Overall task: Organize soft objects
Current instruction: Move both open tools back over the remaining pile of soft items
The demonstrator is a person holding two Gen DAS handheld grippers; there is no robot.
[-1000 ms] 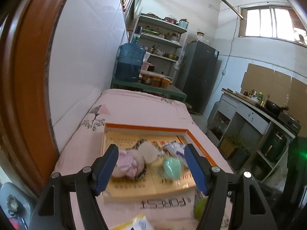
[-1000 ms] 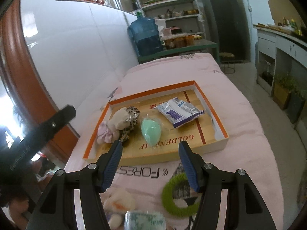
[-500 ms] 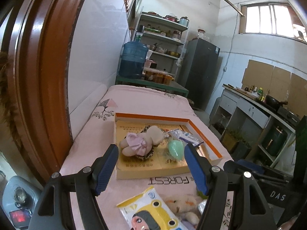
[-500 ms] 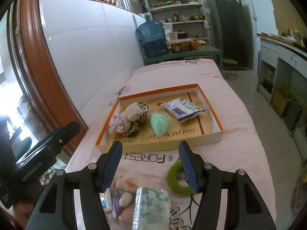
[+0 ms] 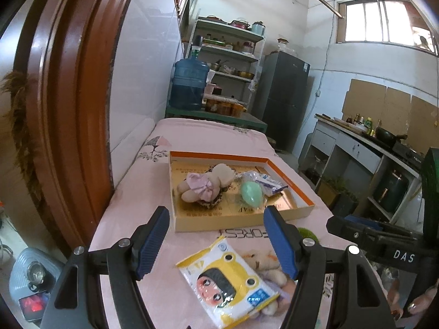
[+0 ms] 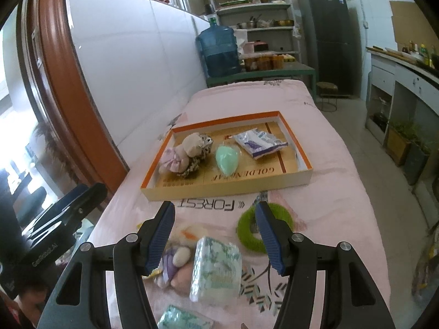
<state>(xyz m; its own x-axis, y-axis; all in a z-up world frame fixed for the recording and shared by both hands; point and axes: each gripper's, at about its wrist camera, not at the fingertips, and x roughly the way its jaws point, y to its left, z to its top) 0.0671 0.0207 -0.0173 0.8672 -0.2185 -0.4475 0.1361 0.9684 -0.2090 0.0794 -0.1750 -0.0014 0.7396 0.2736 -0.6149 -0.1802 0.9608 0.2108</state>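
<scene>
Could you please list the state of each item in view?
Orange-rimmed cardboard tray: open, partly filled.
Mint green egg-shaped sponge: lying in tray.
Yellow cartoon-printed wipes packet: sealed, outside tray.
Green fuzzy ring: flat on cloth.
Left hand-held gripper: open, empty.
Right hand-held gripper: open, empty.

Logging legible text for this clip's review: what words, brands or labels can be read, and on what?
"FOREST": near outer wall of the tray, upside down.
"GOLDEN…AF": tray floor, middle letters hidden by the green egg-shaped toy.
"DAS": right gripper body.
"GenRobot.AI": left gripper body.
Packet print: too small.
</scene>
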